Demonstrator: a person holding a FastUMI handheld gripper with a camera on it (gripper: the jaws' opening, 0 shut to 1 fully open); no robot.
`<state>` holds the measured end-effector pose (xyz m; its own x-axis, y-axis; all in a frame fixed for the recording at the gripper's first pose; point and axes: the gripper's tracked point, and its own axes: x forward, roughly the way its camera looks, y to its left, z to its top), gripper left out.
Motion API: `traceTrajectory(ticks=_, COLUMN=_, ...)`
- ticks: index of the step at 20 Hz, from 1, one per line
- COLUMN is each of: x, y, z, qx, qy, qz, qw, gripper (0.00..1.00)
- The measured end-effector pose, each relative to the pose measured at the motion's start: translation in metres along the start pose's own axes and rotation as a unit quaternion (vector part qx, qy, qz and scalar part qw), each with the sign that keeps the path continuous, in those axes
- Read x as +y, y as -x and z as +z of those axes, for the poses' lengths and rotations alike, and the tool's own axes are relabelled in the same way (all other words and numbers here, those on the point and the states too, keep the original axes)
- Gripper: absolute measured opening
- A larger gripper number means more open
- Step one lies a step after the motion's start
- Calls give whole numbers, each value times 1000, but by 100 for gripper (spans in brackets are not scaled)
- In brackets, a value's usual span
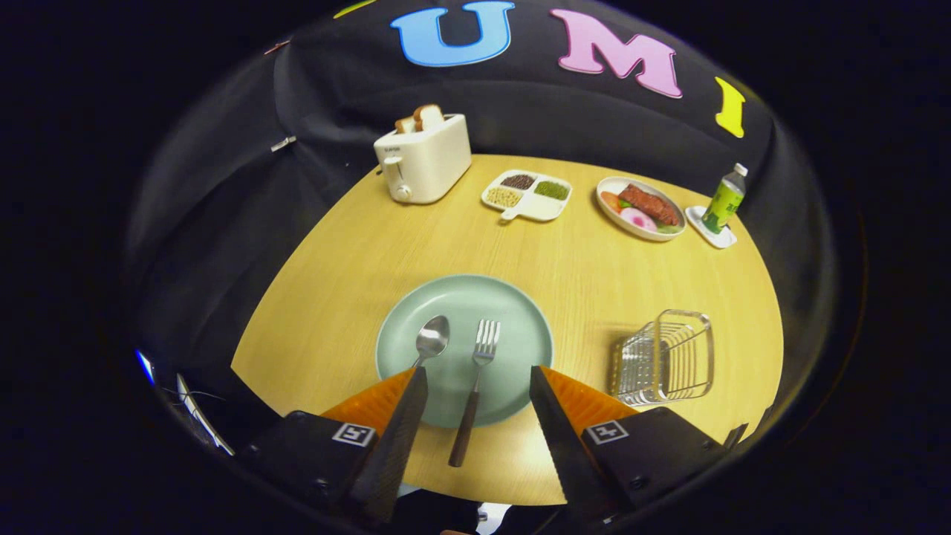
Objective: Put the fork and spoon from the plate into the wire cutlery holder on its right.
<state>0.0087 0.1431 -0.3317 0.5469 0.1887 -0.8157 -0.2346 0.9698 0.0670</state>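
Approach step, nothing lifted: gripper [479, 379] spread wide and empty above the plate [520, 305], fork [475, 386] lying between the fingers with its handle over the near rim, spoon [431, 339] at its 9 o'clock. Wire cutlery holder [665, 357] at the plate's 3 o'clock looks empty. Next move probably wants a descent and closing on the fork handle.

The tongs [478, 371] were held wide open, low in the frame and just left of its centre. One finger [397, 431] was seen at the lower left and the other at the lower right, both tapering upward to their tips and set well apart. Nothing was gripped between them. Each finger was carried on a dark block marked with a small square tag.
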Motion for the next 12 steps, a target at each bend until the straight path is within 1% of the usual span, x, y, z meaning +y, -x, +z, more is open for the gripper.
traceTrajectory(ticks=1, x=2, y=-8, z=-6, qx=17, qy=1, qz=3, qw=1000, gripper=80)
traceTrajectory(ticks=6, x=-2, y=-40, z=-26, qx=82, qy=6, qz=-3, qw=997, gripper=80)
traceTrajectory(ticks=10, x=2, y=-58, z=-36, qx=123, qy=-8, qz=9, qw=992, gripper=75)
traceTrajectory(ticks=12, x=3, y=-65, z=-45, qx=149, qy=-17, qz=11, qw=989, gripper=65)
